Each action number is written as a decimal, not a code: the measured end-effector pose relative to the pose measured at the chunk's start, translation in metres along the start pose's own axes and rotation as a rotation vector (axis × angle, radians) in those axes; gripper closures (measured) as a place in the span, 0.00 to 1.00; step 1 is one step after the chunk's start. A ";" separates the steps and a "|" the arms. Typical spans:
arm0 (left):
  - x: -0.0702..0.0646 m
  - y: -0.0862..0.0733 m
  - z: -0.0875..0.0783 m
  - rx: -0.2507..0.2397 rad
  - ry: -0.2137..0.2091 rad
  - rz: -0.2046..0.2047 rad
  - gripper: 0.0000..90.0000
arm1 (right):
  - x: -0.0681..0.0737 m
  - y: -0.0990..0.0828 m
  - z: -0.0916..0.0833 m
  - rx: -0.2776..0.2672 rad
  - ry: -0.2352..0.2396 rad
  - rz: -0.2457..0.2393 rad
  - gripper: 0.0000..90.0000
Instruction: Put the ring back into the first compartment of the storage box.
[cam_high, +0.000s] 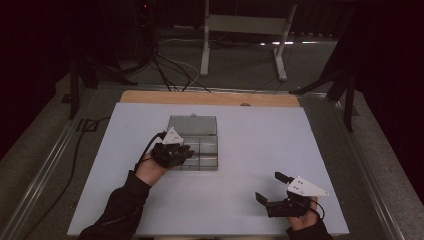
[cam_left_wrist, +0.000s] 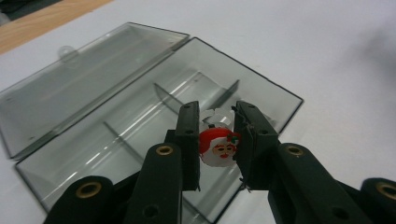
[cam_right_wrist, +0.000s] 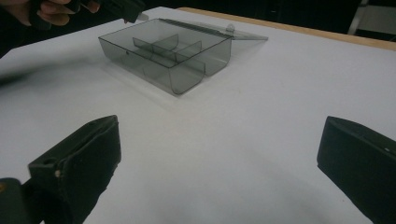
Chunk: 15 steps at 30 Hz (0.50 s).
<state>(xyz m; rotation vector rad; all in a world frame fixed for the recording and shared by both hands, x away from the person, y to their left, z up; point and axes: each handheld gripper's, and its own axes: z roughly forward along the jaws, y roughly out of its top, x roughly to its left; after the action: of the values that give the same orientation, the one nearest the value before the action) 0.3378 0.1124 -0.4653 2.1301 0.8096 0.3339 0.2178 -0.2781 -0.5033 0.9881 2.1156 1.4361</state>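
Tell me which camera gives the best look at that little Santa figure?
The left gripper view: the Santa figure sits close up, clamped between the left gripper jaws above the open clear box, its red hat and face plain. In the high view the gripper hides it; the right gripper view is too distant to make it out.

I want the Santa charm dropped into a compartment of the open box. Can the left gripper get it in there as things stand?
Probably yes. The left gripper holds the Santa charm over the clear box, whose lid lies folded back. Nothing covers the compartments, and the right gripper is well off to the side.
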 end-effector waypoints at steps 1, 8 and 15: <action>0.002 0.000 -0.001 -0.001 0.005 -0.003 0.82 | 0.000 0.000 0.000 0.000 0.000 -0.003 0.00; 0.013 -0.003 -0.003 -0.004 0.030 -0.028 0.82 | 0.000 0.000 0.000 -0.002 0.001 -0.001 0.00; 0.024 -0.007 -0.005 -0.005 0.049 -0.054 0.82 | 0.000 0.000 0.000 -0.001 0.000 -0.001 0.00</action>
<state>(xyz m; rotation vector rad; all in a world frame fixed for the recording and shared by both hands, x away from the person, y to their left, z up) 0.3511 0.1342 -0.4682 2.0990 0.8913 0.3603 0.2179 -0.2782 -0.5032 0.9863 2.1153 1.4362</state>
